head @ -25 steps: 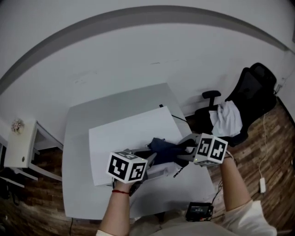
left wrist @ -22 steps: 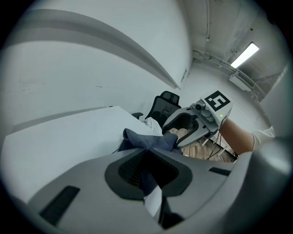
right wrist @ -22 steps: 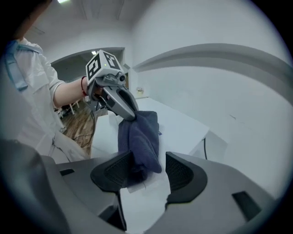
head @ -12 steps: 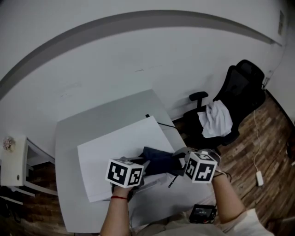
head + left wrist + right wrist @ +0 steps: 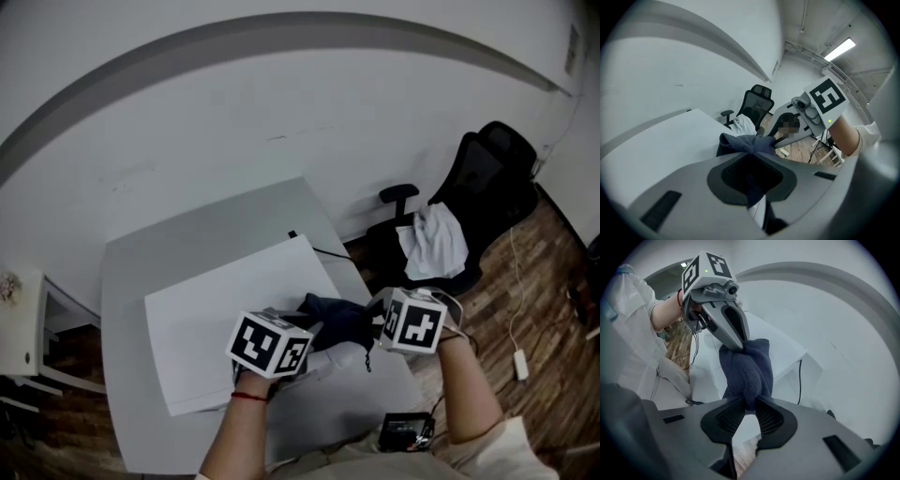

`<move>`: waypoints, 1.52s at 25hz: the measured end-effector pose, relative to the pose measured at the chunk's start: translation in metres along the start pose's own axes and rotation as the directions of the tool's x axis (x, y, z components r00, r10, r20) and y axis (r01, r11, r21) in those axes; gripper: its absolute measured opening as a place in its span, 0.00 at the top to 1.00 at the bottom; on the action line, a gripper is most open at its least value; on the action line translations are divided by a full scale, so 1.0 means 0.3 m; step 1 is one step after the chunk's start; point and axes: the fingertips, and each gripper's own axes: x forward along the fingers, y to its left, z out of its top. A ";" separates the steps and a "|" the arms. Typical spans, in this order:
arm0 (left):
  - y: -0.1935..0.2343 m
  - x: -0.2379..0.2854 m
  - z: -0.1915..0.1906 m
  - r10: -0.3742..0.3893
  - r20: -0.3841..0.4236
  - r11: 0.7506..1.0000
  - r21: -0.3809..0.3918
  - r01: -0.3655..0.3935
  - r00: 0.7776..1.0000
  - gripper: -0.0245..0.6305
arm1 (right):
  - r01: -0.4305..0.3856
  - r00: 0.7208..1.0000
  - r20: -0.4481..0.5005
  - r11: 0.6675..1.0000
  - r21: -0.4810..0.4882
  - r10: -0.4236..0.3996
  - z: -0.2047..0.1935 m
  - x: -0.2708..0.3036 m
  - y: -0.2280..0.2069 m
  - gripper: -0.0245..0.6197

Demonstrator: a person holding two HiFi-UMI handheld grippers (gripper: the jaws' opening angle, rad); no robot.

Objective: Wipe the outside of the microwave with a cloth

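A dark blue cloth hangs bunched between my two grippers over the front right corner of the white microwave. My left gripper is shut on one end of the cloth, which runs in between its pads. The right gripper has just been closing, and its pads now pinch the cloth's lower fold at the jaw tips. In the right gripper view the left gripper's fingers clamp the top of the cloth.
The microwave stands on a grey table, with a black cable trailing off its right edge. A black office chair with a white garment is at the right. A black device lies on the wooden floor.
The two grippers have drawn closer together over the microwave's front right corner. The cloth, spread wider a second ago, is now bunched tightly between them.
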 end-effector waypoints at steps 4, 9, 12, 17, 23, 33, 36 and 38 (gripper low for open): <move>-0.077 0.079 0.055 -0.038 -0.022 0.999 0.002 0.038 0.999 0.92 | -0.077 0.996 -0.043 0.997 -0.025 0.076 -0.104 0.049 -0.044 0.83; -0.105 0.148 0.065 0.029 -0.090 0.999 -0.024 -0.031 0.995 0.92 | -0.231 0.973 0.002 0.969 -0.092 0.232 -0.142 0.155 -0.056 0.83; -0.120 0.175 0.063 0.064 -0.128 0.997 -0.035 -0.069 0.990 0.92 | -0.301 0.949 0.050 0.943 -0.139 0.311 -0.129 0.212 -0.034 0.83; -0.122 0.185 0.056 0.119 -0.166 0.988 -0.078 -0.133 0.979 0.92 | -0.373 0.910 0.111 0.905 -0.204 0.400 -0.094 0.265 0.004 0.83; -0.129 0.202 0.048 0.171 -0.190 0.975 -0.105 -0.194 0.967 0.92 | -0.348 0.916 0.114 0.903 -0.251 0.384 -0.087 0.264 0.005 0.83; -0.096 0.237 0.064 0.203 -0.220 0.967 -0.107 -0.230 0.954 0.93 | -0.269 0.943 0.133 0.933 -0.239 0.306 -0.054 0.307 -0.044 0.83; -0.083 0.243 0.073 0.197 -0.227 0.969 -0.104 -0.225 0.954 0.93 | -0.256 0.945 0.143 0.938 -0.236 0.294 -0.048 0.312 -0.065 0.83; -0.072 0.241 0.075 0.200 -0.236 0.969 -0.098 -0.228 0.951 0.93 | -0.251 0.946 0.147 0.941 -0.228 0.289 -0.040 0.317 -0.075 0.83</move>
